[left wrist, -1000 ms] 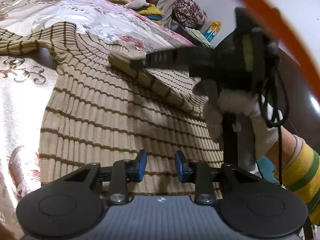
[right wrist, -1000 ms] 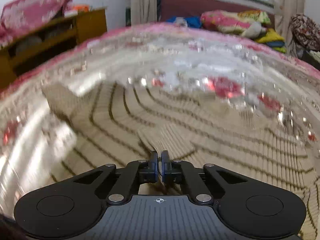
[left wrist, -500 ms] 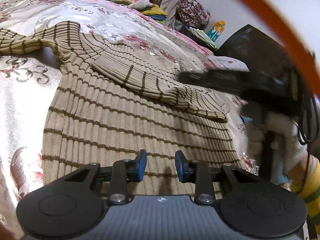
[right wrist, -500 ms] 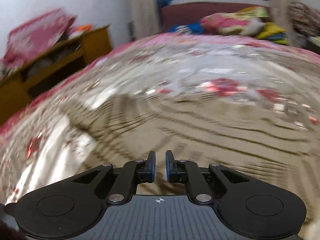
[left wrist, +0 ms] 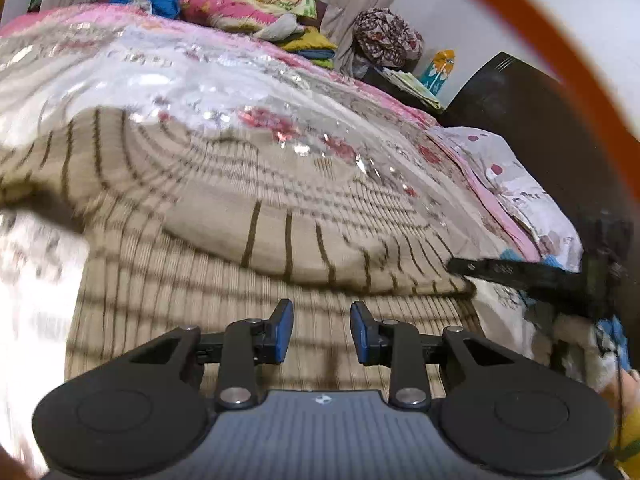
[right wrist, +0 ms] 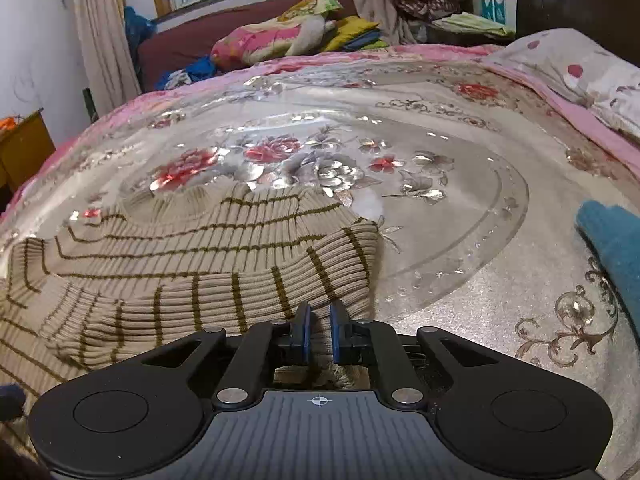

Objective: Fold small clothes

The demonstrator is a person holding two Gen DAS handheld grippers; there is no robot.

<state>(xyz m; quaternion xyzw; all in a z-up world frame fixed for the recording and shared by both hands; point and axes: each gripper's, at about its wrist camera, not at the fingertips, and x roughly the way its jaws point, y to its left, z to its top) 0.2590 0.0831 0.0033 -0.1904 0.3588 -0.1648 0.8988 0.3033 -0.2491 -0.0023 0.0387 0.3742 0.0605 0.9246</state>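
A beige ribbed sweater with brown stripes lies flat on the bed, one sleeve folded across its body. My left gripper hovers open over the sweater's lower part, with nothing between its blue pads. My right gripper is at the sweater's right edge, its jaws a narrow gap apart. Fabric shows behind the gap, but I see no pinch. In the left wrist view the right gripper reaches in from the right, held by a gloved hand.
The bed has a shiny floral cover. A dotted pillow and a dark headboard are on the right. A teal cloth lies near the right edge. Piled bedding lies beyond the bed, and a wooden cabinet stands far left.
The right gripper let go of the sleeve, which now lies folded across the body, and swung away to the sweater's right edge. The left gripper shifted along the sweater, still open.
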